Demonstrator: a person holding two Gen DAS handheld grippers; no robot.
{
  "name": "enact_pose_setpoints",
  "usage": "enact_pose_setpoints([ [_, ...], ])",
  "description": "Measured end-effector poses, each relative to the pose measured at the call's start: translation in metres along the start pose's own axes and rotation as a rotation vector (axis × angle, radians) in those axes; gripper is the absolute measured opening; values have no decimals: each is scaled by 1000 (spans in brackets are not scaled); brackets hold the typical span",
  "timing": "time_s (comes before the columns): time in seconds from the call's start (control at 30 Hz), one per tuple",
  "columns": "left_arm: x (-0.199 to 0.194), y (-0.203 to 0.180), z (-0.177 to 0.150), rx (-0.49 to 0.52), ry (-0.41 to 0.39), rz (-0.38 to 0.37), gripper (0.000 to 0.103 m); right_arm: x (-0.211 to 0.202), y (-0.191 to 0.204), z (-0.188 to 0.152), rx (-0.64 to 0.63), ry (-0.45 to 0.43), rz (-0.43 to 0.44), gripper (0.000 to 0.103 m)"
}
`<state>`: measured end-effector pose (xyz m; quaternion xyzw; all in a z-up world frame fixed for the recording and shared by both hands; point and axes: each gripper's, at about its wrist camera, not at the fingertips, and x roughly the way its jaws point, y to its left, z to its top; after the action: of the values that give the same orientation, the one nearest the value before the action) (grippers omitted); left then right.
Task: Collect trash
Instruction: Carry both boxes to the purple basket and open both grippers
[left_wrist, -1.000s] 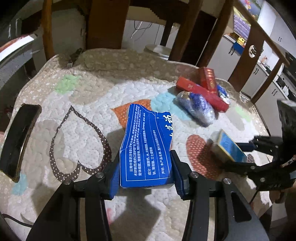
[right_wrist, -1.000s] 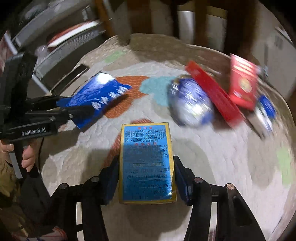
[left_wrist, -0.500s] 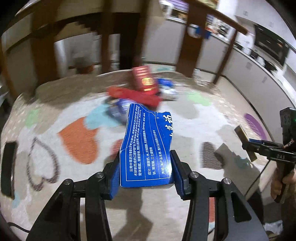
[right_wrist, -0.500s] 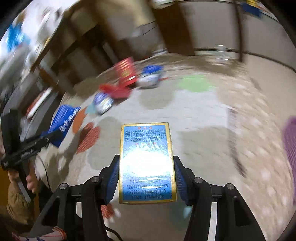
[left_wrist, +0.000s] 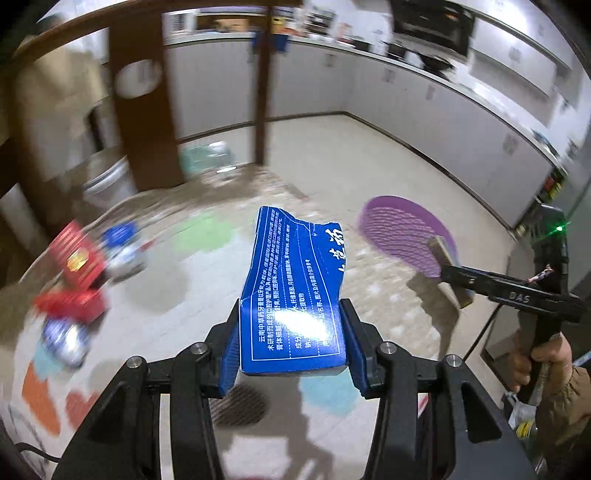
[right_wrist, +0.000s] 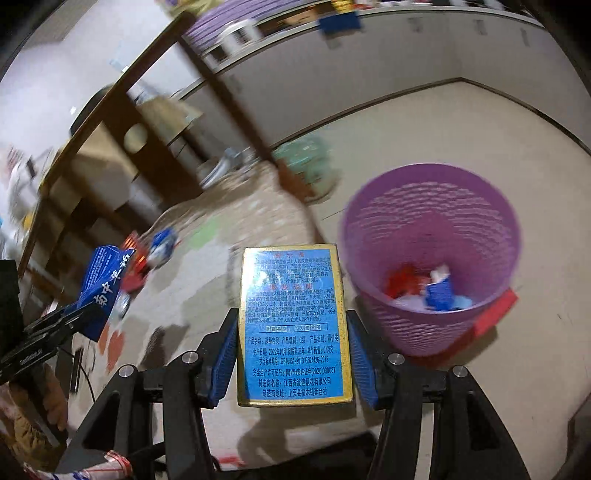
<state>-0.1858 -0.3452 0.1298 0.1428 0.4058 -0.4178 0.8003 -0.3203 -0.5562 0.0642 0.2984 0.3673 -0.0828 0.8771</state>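
My left gripper (left_wrist: 291, 343) is shut on a torn blue carton (left_wrist: 293, 291) with white print, held above the quilted table cover (left_wrist: 177, 295). My right gripper (right_wrist: 291, 354) is shut on a blue box with a gold rim (right_wrist: 291, 325). A purple mesh waste basket (right_wrist: 432, 258) stands on the floor to the right, with red, white and blue scraps inside. In the left wrist view the basket (left_wrist: 402, 232) lies past the table edge, and the right gripper (left_wrist: 465, 273) with its box reaches toward it. The left gripper's carton (right_wrist: 105, 284) shows at the left of the right wrist view.
Red boxes (left_wrist: 74, 258) and blue-and-silver wrappers (left_wrist: 122, 247) lie on the table at the left. A dark wooden chair (left_wrist: 140, 96) stands behind the table. A red mat (right_wrist: 495, 314) lies under the basket. White cabinets (left_wrist: 443, 99) line the far walls.
Both grippers have swung from over the table's trash toward the right, each still holding its box. The purple basket has come into view in both wrist views.
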Motion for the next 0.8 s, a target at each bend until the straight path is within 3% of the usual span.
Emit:
enact_pose_setpoints([
  [0.27, 78, -81, 62, 104, 63, -123, 47, -12, -67, 18, 85, -70, -82, 59],
  [0.47, 122, -122, 90, 133, 90, -170, 47, -13, -96, 37, 114, -103, -129, 59],
  [0.57, 134, -128, 98, 123, 98, -162, 48, -9, -104, 46, 104, -106, -152, 60],
  [0.63, 139, -127, 100, 101, 110, -174, 55, -6, -106, 50, 93, -113, -171, 61],
  [0.8, 129, -113, 95, 67, 99, -174, 63, -5, -99, 52, 72, -128, -178, 73],
])
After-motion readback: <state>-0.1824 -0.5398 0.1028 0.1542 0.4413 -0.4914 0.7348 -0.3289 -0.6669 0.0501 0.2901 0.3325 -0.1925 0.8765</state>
